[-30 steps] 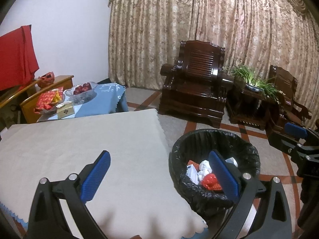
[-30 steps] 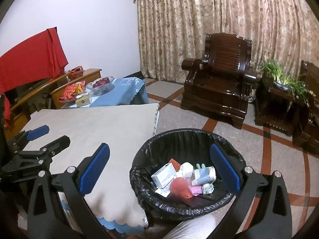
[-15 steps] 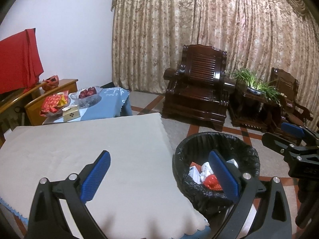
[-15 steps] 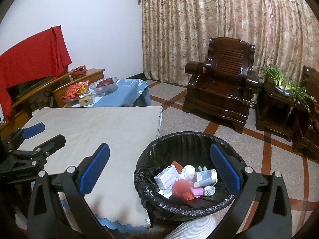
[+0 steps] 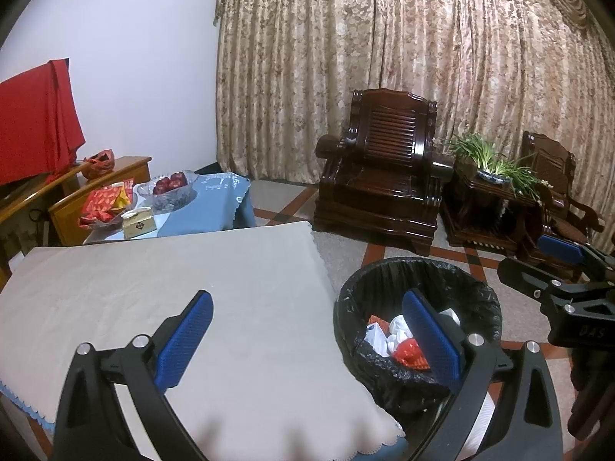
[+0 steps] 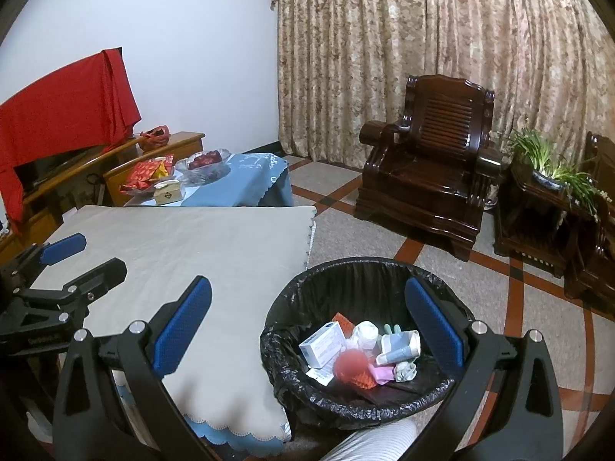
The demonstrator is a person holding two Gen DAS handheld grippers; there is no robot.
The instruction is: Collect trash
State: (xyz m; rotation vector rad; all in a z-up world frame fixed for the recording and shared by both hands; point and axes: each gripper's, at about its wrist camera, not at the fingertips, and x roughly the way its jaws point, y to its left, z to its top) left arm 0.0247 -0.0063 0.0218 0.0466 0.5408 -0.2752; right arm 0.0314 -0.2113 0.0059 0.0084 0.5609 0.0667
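Both cameras have risen and pulled back over the last second: more wall and curtain in frame, bin sits lower and further off, nothing on the floor or table has shifted.

Curtain [image 6: 442,38] spans the back wall. Beige-covered surface [image 5: 173,288] fills the left half of both views, top bare, scalloped front edge hanging over a blue underlayer. Dark wooden armchair [image 6: 426,176] stands on the tiled floor past the far right corner of the surface. Small blue-clothed side table [image 5: 215,199] sits beyond the far edge, carrying a glass bowl of red fruit [image 5: 169,184], a small gold box [image 5: 139,223] and red packets [image 5: 103,203]. Red cloth [image 6: 65,115] hangs at the left. Potted plant [image 5: 492,161] on a dark stand right of the armchair.

Black-lined trash bin [image 6: 346,280] stands on the floor just beside the front right corner of the surface. Trash [image 6: 357,349] is all inside it: white carton, tubes, crumpled white paper, red and pink scraps.

Left claw [image 5: 307,342] is released, fingers spread wide, nothing between them; hangs over the front right corner of the surface. Right claw [image 6: 307,338] is likewise released and empty, above the bin's left rim.
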